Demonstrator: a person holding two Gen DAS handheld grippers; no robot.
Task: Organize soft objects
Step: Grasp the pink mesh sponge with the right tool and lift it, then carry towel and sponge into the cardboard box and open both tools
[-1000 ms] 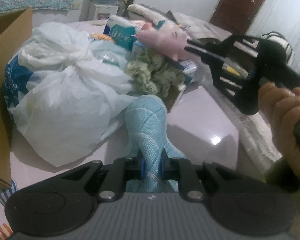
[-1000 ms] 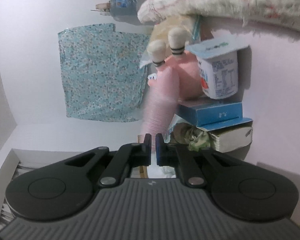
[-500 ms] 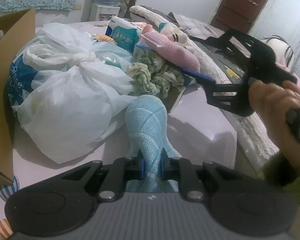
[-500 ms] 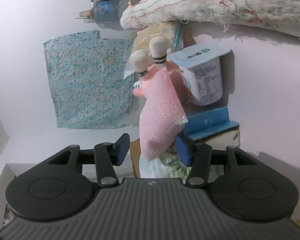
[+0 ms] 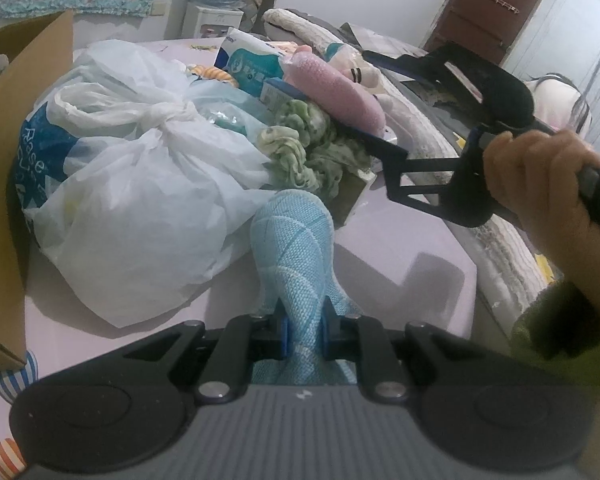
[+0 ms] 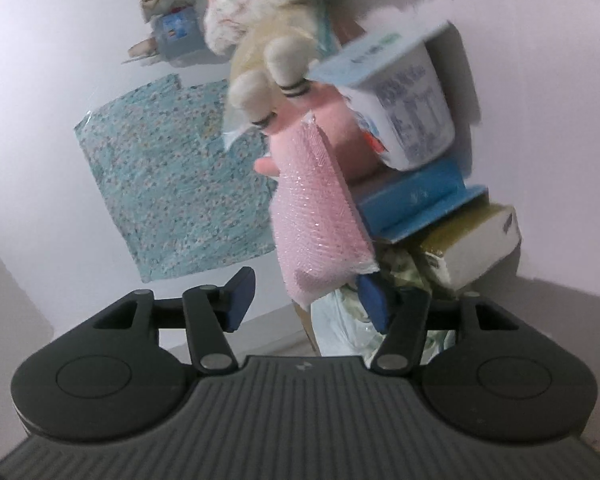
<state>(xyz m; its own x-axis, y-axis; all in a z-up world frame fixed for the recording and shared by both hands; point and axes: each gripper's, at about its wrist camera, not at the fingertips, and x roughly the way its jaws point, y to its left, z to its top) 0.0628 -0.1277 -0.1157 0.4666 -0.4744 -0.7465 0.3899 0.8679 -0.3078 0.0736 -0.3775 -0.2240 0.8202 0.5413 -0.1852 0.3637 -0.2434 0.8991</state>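
Observation:
My left gripper (image 5: 303, 326) is shut on a light blue woven cloth (image 5: 294, 248) that stands up from the pink table (image 5: 400, 256). My right gripper (image 6: 306, 300) is open; in the left wrist view it (image 5: 374, 98) sits turned on its side at the pile. A pink sponge in clear wrap (image 6: 320, 216) lies just beyond its fingertips, resting on the pile; it also shows in the left wrist view (image 5: 336, 94). A pink plush toy with white feet (image 6: 284, 80) sits behind the sponge. A green frilly cloth (image 5: 306, 148) lies below it.
A knotted white plastic bag (image 5: 140, 184) fills the left. A cardboard box (image 5: 4, 168) stands at the far left. A yogurt cup (image 6: 404, 116), a blue box (image 6: 416, 200), a tissue pack (image 5: 252, 60) and a rolled white blanket (image 5: 424, 136) crowd the pile.
My right gripper opened and let go of the pink sponge, which now rests on the pile. The gripper has drawn back a little. My left gripper stays shut on the blue cloth.

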